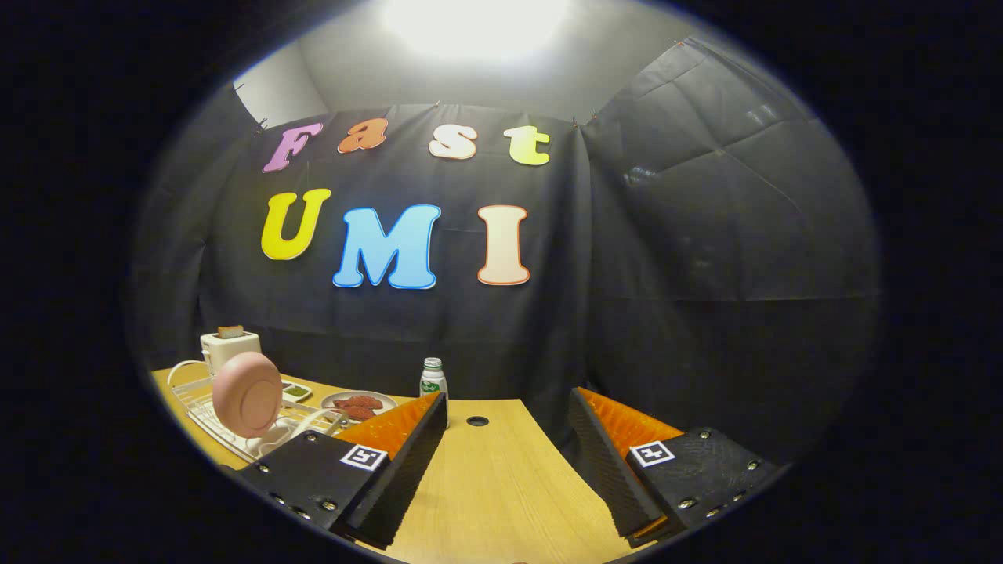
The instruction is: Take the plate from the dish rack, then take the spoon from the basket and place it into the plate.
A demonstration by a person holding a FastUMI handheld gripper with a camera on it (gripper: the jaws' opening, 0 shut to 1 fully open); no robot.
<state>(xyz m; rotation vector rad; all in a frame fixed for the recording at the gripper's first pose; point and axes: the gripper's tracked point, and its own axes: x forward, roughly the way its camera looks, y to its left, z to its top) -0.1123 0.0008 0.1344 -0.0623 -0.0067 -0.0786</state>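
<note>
A pink plate (247,393) stands on edge in a white wire dish rack (205,413) at the left side of the wooden table (501,486). My gripper (508,410) is open, its two fingers spread wide with only bare tabletop between them. The plate is to the left of the left finger (407,442) and a little beyond it, apart from it. The gripper is held high and looks mostly at the booth wall, so I see little of the table's near part.
Behind the rack stands a white toaster (229,348) with a slice of bread in it. A grey plate of red food (358,403) and a small white bottle (432,377) stand beyond the left finger. A round cable hole (477,421) is in the tabletop.
</note>
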